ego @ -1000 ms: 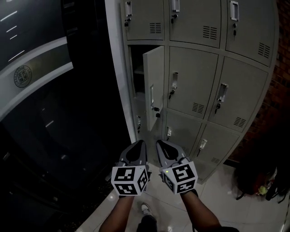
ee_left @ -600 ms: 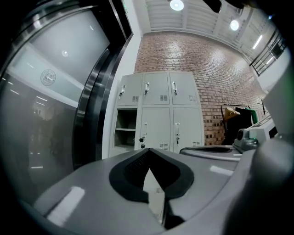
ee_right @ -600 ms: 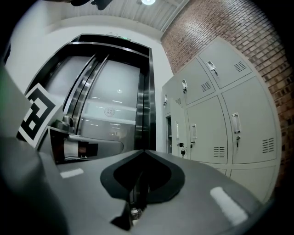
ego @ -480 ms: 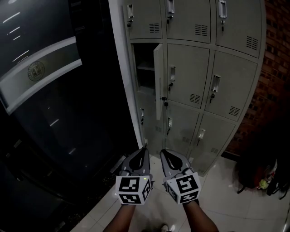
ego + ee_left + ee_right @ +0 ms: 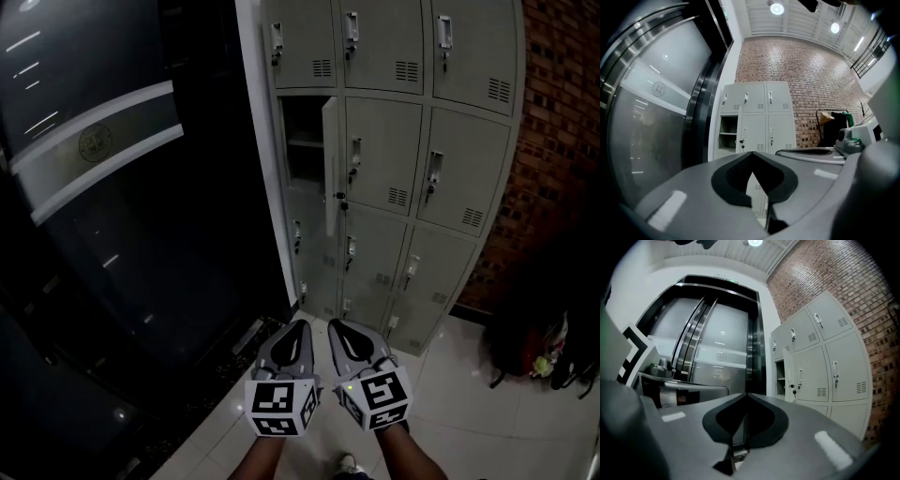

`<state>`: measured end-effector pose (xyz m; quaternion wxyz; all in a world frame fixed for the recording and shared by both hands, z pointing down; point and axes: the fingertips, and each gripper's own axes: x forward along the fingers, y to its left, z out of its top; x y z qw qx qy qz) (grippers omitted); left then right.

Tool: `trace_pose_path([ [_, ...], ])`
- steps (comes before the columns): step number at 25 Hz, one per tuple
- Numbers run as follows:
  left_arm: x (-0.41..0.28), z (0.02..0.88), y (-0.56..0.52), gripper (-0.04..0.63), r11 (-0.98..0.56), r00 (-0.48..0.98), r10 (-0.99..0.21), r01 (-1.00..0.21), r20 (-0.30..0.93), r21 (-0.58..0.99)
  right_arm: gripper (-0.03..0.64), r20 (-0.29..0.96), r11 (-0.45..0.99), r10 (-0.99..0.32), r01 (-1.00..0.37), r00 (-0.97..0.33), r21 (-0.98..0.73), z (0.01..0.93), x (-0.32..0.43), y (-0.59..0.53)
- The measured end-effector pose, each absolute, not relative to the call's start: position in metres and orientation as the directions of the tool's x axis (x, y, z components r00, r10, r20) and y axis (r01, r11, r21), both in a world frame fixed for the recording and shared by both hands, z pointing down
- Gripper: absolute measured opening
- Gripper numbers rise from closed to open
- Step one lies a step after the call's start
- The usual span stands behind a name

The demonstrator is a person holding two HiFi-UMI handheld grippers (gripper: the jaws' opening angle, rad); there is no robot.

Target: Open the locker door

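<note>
The door [image 5: 330, 169] stands open. It belongs to the left column of the lockers [image 5: 427, 141], second row from the top, and is seen nearly edge-on, swung out from its hinge beside the middle column. The dark compartment [image 5: 305, 155] behind it shows a shelf. All the other doors are closed. Judged from this, the task looks done or nearly so.

The left hand-held gripper [image 5: 300, 324] and the right hand-held gripper [image 5: 331, 324] hang side by side low over the tiled floor [image 5: 450, 412], well apart from the lockers. Each has its jaws closed tip to tip, with nothing between them.

Risks from here, as a judgement:
- If the door needs to go wider, closed jaws cannot take its edge. They can only nudge it, and a push on the wrong face would swing it shut again.
- Swung further, the door would meet the middle-column door [image 5: 384, 155], whose handle [image 5: 355, 152] sticks out. That could knock the door or bounce it back.
- A small dark thing at the door's lock [image 5: 343, 201], probably a key, could snag a jaw that reaches in close.
- The dark glass wall [image 5: 141, 234] lies just beside the lockers' left edge, so a wide approach from that side could strike it.
</note>
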<state>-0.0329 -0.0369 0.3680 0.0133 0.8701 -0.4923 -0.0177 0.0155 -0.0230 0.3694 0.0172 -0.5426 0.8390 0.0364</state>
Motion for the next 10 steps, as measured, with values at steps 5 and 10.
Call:
trace_pose_path([
  [5, -0.041, 0.372, 0.002, 0.005, -0.528, 0.528, -0.849, -0.848, -0.017, 0.043, 0.000, -0.069, 0.397, -0.915, -0.917, -0.399, 0.039, 0.372, 0.006, 0.014],
  [10, -0.053, 0.378, 0.030, 0.005, -0.538, 0.538, -0.843, -0.842, -0.008, 0.040, 0.000, -0.055, 0.389, -0.919, -0.921, -0.390, 0.034, 0.380, -0.007, 0.044],
])
